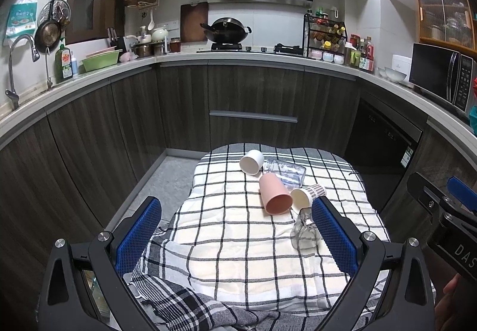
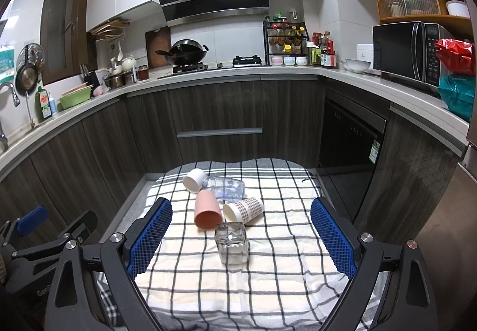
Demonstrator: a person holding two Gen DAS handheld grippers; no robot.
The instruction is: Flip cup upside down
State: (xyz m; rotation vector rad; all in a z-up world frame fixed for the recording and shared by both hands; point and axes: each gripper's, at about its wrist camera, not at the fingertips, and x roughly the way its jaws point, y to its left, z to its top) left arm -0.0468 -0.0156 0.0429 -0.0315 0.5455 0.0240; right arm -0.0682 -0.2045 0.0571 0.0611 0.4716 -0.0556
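Several cups lie on their sides on a checked cloth (image 2: 268, 271): a white cup (image 2: 194, 180), a clear printed glass (image 2: 226, 188), a pink cup (image 2: 207, 210), a patterned paper cup (image 2: 244, 210) and a square clear glass (image 2: 232, 246). The same cups show in the left wrist view: white cup (image 1: 252, 162), clear printed glass (image 1: 287, 171), pink cup (image 1: 275, 193), paper cup (image 1: 307, 195), square glass (image 1: 304, 232). My left gripper (image 1: 235, 232) is open and empty, short of the cups. My right gripper (image 2: 241, 238) is open and empty, with the square glass between its fingers' line of sight.
The cloth (image 1: 238, 241) covers a small table in a kitchen. Dark cabinets (image 2: 217, 110) stand behind it, a dishwasher (image 2: 351, 137) to the right. The right gripper's body (image 1: 447, 211) shows at the right edge of the left wrist view; the left gripper's body (image 2: 38, 235) shows at the left of the right view.
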